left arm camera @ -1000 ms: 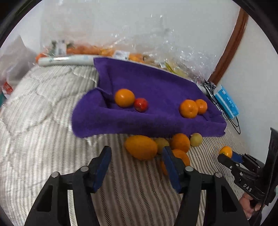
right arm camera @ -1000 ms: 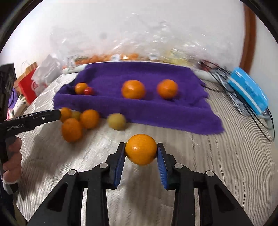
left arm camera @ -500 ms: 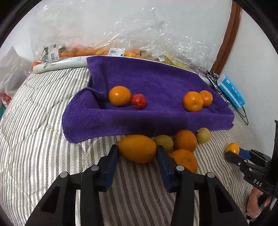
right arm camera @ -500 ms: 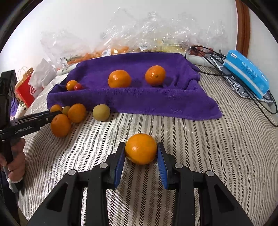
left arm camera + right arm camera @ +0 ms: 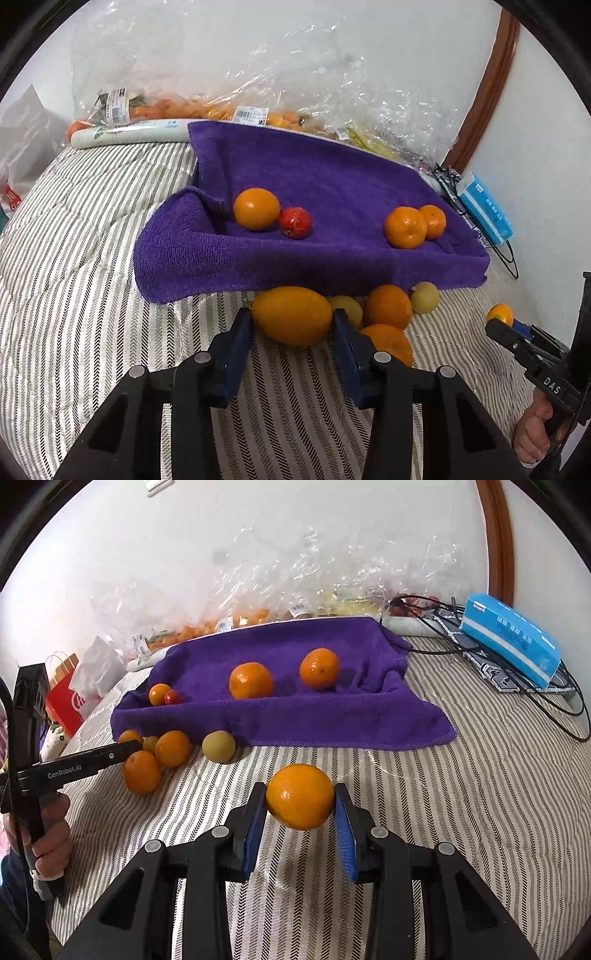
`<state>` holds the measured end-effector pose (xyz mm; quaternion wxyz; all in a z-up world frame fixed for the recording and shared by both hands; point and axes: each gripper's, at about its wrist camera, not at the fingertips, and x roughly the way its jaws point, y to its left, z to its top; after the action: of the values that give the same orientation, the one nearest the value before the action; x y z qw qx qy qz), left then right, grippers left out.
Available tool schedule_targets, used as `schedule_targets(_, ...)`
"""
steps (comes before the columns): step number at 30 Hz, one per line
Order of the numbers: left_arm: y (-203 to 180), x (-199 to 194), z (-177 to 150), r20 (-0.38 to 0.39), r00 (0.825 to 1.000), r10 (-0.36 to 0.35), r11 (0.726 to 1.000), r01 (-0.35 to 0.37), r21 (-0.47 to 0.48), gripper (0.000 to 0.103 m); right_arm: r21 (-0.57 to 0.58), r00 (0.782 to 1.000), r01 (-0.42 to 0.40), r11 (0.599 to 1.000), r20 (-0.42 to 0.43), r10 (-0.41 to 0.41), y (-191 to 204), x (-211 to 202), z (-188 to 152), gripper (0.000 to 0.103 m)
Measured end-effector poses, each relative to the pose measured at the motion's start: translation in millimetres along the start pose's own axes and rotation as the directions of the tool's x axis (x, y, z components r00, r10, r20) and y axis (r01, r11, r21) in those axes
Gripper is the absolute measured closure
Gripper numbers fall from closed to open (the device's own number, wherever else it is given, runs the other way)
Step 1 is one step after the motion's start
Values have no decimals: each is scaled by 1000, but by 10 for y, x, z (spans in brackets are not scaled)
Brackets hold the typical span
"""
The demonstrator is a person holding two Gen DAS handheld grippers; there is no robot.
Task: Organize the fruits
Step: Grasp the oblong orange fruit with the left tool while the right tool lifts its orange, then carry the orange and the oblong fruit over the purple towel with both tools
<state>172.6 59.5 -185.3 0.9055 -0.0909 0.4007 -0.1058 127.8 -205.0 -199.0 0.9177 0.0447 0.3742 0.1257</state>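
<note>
A purple towel (image 5: 332, 184) lies on the striped bed and holds three oranges (image 5: 256, 209) and a small red fruit (image 5: 294, 222). In front of its near edge lie loose oranges (image 5: 388, 307) and two yellow-green fruits (image 5: 424, 297). My left gripper (image 5: 291, 332) has its blue pads on both sides of a long oval orange fruit (image 5: 291, 315) resting on the bed. My right gripper (image 5: 300, 805) is shut on a round orange (image 5: 300, 796), held just above the bed, in front of the towel (image 5: 295, 701).
Clear plastic bags of produce (image 5: 258, 110) line the wall behind the towel. A blue box (image 5: 509, 638) and black cables (image 5: 535, 701) lie at the right. A red paper bag (image 5: 64, 705) stands at the left bed edge. A wooden frame (image 5: 484, 85) runs up the wall.
My left gripper moved forward and closed around the oval fruit. My right gripper, still holding its orange, tilted and shifted a little relative to the towel.
</note>
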Motion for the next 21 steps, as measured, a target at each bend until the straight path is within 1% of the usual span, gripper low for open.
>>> schedule_targets(10,-3,-50,14,33,999,-2,1000,3,-15,62,29,1000,0,1000,13,0,-43,-19,-2,67)
schedule_targets(21,-41,-99,6,59,998,-2,1000,2,2,62,10,1000,-25,1000,3,25,-10,4,0,67)
